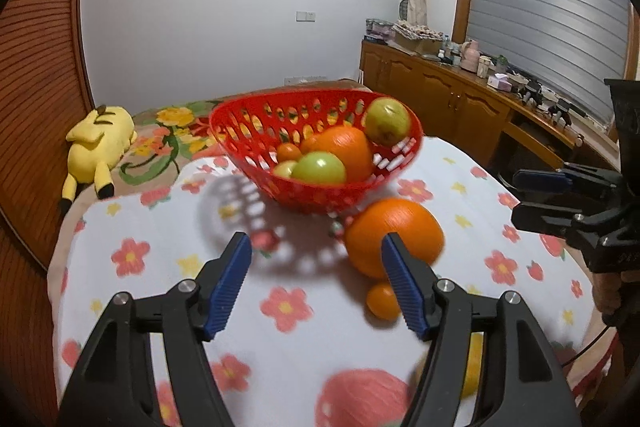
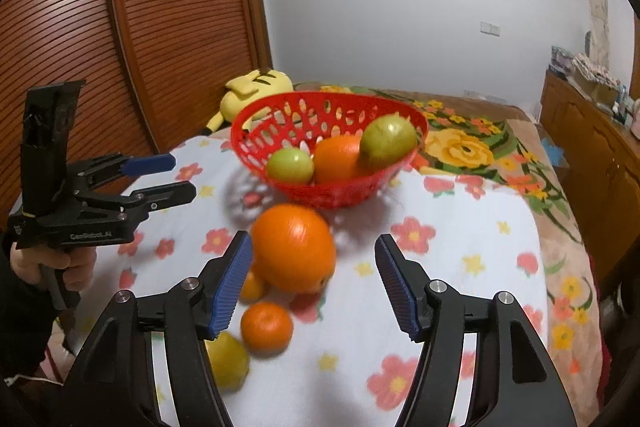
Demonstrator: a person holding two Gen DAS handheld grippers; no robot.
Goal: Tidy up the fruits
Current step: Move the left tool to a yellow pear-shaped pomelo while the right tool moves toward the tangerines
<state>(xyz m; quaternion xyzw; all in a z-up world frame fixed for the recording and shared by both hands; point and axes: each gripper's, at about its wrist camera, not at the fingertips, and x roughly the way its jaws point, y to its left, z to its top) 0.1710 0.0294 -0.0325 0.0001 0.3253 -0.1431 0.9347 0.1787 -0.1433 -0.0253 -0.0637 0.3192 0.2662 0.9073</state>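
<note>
A red perforated basket (image 1: 248, 131) (image 2: 256, 143) sits on the flowered cloth and holds an orange (image 1: 344, 147) (image 2: 336, 159), green apples (image 1: 320, 169) (image 2: 290, 165) and a small tangerine (image 1: 289, 151). On the cloth in front lie a big orange (image 1: 400, 231) (image 2: 294, 247), small tangerines (image 1: 382, 301) (image 2: 266, 327) and a yellow fruit (image 2: 228, 363). My left gripper (image 1: 316, 283) is open and empty, left of the big orange; it also shows in the right wrist view (image 2: 168, 175). My right gripper (image 2: 314, 283) is open and empty around the big orange's near side; it also shows in the left wrist view (image 1: 524, 195).
A yellow plush toy (image 1: 100, 143) (image 2: 256, 87) lies behind the basket by the wooden slatted door. A flowered blanket (image 2: 464, 147) covers the bed behind. A wooden cabinet (image 1: 440, 95) with clutter runs along the right wall.
</note>
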